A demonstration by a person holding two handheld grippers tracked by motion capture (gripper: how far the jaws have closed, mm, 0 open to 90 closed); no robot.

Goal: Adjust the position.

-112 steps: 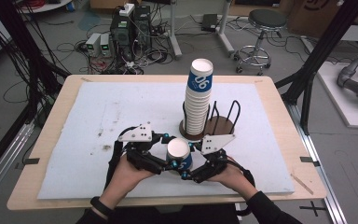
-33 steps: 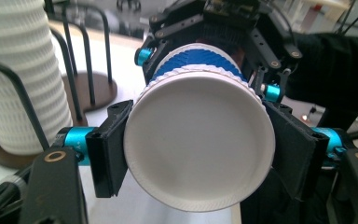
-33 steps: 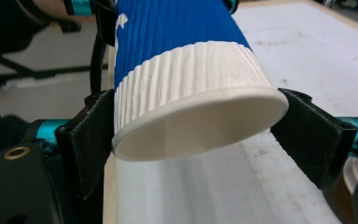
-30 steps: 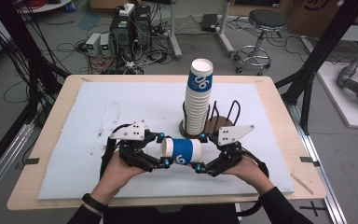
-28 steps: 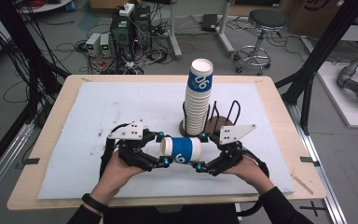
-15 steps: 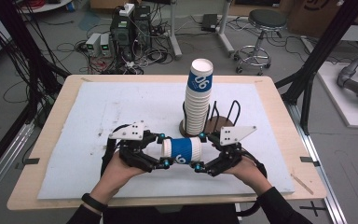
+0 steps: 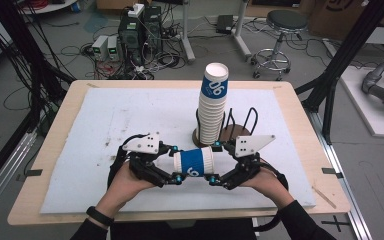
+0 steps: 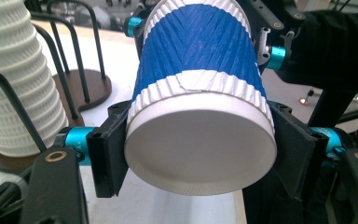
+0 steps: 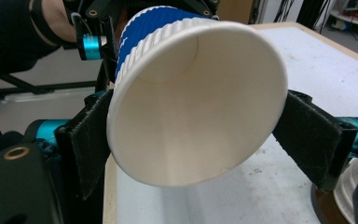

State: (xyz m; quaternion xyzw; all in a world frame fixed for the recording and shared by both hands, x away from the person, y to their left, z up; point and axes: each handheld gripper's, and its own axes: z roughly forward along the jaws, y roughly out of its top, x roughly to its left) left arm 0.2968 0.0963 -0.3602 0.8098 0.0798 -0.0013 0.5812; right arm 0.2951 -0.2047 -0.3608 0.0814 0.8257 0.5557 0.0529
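Cables, a stool (image 7: 286, 20) and computer boxes crowd the floor beyond the wooden table (image 7: 300, 110), whose top is covered by a white mat (image 7: 130, 115). From the high view, a blue-and-white cup (image 7: 194, 162) lies on its side above the mat at about six o'clock from the cup stack (image 7: 212, 107), which stands on a dark wire rack (image 7: 237, 131) near the table's middle. The left gripper (image 7: 174, 164) holds the cup's base end from nine o'clock; the right gripper (image 7: 214, 163) is at its mouth end from three o'clock — both hands low at the near edge.

Only the left gripper view shows the cup's flat white bottom (image 8: 200, 144) face on, with the left gripper (image 8: 200, 154) clenched on it, one black jaw pressing each side. It also catches the stack (image 8: 21, 79) and rack (image 8: 81, 84) at ten o'clock.

Only the right gripper view looks into the cup's open mouth (image 9: 191, 102) and bare white inside. There the right gripper (image 9: 191, 128) grasps the rim, its jaws spread wide and touching it at both sides; they have just been opening slightly, cup between them.
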